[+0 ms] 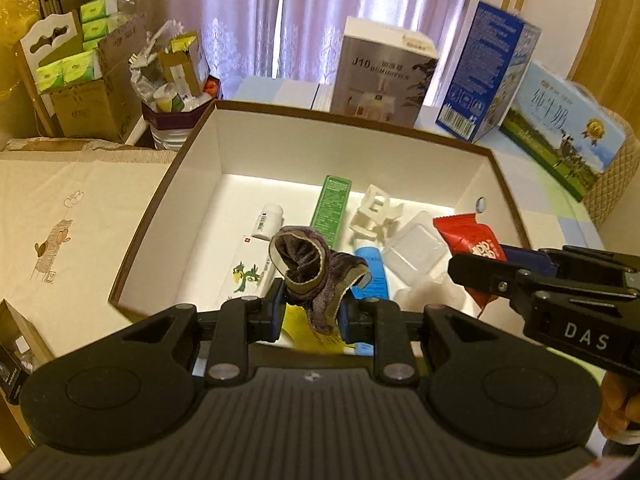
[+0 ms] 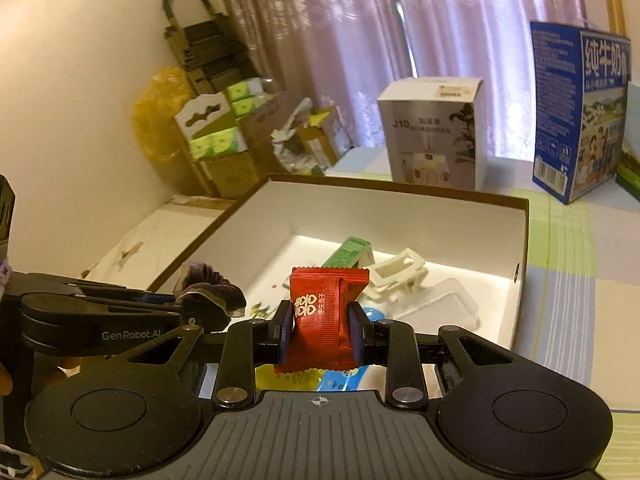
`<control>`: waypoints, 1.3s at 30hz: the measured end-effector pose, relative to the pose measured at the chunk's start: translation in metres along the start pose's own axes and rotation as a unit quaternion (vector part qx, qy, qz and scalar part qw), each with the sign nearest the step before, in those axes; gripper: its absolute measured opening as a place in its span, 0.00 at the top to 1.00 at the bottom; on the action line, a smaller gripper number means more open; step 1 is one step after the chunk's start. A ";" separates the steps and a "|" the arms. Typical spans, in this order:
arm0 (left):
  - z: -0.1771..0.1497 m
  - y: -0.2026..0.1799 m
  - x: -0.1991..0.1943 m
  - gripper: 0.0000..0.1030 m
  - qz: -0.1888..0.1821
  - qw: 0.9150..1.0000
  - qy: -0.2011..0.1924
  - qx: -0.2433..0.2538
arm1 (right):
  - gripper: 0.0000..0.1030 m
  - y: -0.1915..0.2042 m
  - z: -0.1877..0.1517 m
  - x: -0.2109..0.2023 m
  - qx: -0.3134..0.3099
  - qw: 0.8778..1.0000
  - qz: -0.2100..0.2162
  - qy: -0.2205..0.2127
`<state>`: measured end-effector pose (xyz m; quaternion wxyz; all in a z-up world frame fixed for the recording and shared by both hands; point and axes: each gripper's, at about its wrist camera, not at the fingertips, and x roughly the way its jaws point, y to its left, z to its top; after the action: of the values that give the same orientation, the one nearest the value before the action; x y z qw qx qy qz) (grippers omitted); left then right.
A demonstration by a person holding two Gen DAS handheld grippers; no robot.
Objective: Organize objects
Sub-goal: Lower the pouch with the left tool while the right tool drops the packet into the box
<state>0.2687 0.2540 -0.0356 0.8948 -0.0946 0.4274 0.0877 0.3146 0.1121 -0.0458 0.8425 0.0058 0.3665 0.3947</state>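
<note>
Pale lilac curtains (image 1: 256,12) fill the top of both views, and below them a table under a pastel checked cloth (image 2: 572,248) carries a wide, shallow cardboard box with a brown rim and white inside (image 1: 224,148), sitting centre frame.

Over its near edge, low in the left wrist view, the left gripper (image 1: 312,312) is clamped on a crumpled purple-brown velvet scrunchie (image 1: 316,268), the fabric bunched up above the blue pads. Coming in from the right edge of that same view, the right gripper (image 1: 476,268) pinches a small red foil candy packet with white lettering (image 1: 470,238); in the right wrist view that packet (image 2: 324,312) stands upright between the closed-in fingers, just above the near part of the box.

Down on the box floor: a long green carton (image 1: 332,208) lying flat at centre, a white plastic claw hair clip (image 1: 374,212) just right of it, a clear plastic lidded case (image 1: 416,252) further right, a blue tube (image 1: 372,276) between the case and the scrunchie, and a white tube with a barcode (image 1: 268,220) to the left. A white carton printed with green birds (image 1: 246,272) lies lower left.

Behind the box, upper right, stand a grey-white humidifier carton (image 1: 380,76), a tall blue milk carton (image 1: 484,76) and a green-and-blue milk case (image 1: 564,132). Upper left, brown cardboard cartons hold green tissue packs (image 1: 68,72).
</note>
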 end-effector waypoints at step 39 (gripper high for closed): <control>0.013 0.025 0.037 0.13 -0.010 0.999 0.040 0.027 | 0.72 -0.017 -0.005 0.025 0.073 0.992 -0.076 0.065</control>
<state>0.2955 0.2843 -0.0589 0.8800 -0.0785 0.4642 0.0634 0.3338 0.1157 -0.0702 0.8417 0.0139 0.4478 0.3014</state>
